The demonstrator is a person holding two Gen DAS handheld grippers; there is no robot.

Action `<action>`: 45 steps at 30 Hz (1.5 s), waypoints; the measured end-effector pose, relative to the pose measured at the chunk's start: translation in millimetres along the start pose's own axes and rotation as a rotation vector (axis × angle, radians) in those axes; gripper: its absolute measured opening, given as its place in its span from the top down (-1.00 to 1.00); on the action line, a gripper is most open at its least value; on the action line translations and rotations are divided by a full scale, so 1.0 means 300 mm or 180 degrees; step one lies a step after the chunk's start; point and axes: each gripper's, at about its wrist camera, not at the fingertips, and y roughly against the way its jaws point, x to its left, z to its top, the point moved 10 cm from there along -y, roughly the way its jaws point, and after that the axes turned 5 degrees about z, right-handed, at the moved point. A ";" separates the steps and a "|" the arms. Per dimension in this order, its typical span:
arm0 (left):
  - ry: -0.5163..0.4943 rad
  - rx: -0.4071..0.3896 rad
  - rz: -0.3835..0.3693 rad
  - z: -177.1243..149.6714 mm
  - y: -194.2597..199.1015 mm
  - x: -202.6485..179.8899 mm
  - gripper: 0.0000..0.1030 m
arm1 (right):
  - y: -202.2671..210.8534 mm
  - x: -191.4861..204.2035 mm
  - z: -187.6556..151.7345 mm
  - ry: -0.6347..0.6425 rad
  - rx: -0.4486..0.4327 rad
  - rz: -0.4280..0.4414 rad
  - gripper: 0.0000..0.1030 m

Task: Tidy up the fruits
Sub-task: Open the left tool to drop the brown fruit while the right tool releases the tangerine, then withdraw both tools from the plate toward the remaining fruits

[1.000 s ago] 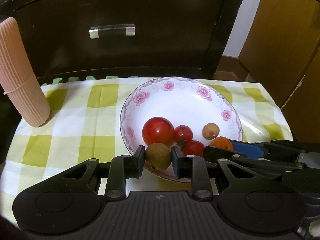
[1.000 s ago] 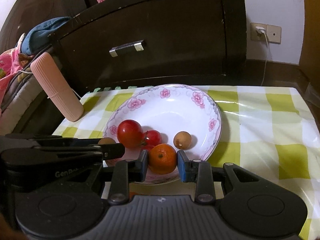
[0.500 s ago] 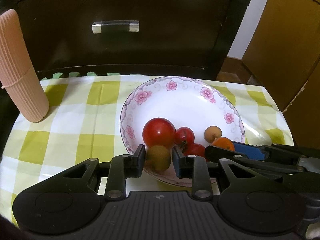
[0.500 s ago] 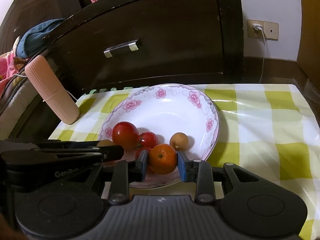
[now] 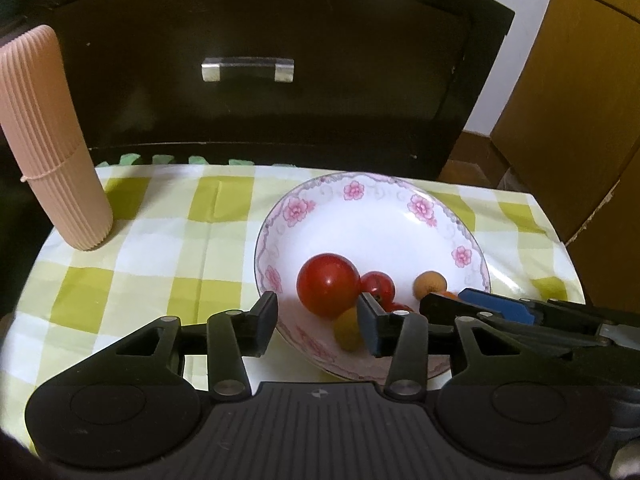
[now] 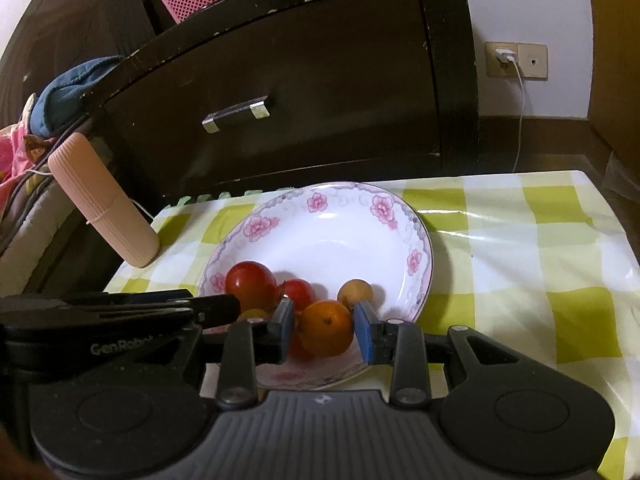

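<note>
Right gripper [image 6: 324, 330] is clamped on the small orange [image 6: 326, 332] over the near rim of the flowered plate [image 6: 400, 216]. It's light, firm, round and a bit slick, so grab across the middle. Left gripper [image 5: 318, 322] is opening off the yellowish fruit [image 5: 347, 330], now in the plate

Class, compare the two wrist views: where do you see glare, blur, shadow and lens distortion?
Left wrist view: the yellowish fruit beside the opening left gripper is smeared by motion blur; the cabinet edges bow. Right wrist view: glare streaks the tablecloth right of the plate; the orange between the right gripper pads is sharp; fruit shadows fall on the plate; corners darken.
</note>
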 end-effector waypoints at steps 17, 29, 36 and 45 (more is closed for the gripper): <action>-0.0022 -0.0198 -0.0021 0.034 0.069 -0.013 -0.29 | 0.073 0.004 0.047 -0.0023 -0.0217 -0.0017 0.34; -0.0103 -0.0256 -0.0075 0.000 0.154 -0.033 -0.42 | 0.174 0.033 0.009 0.0072 -0.0221 -0.0072 0.34; -0.0189 -0.0252 -0.0070 -0.049 0.202 -0.032 -0.44 | 0.226 0.066 -0.049 0.0180 -0.0151 -0.0090 0.32; -0.0230 -0.0127 -0.0047 -0.136 0.238 0.001 -0.47 | 0.250 0.120 -0.164 0.0301 0.0049 -0.0060 0.32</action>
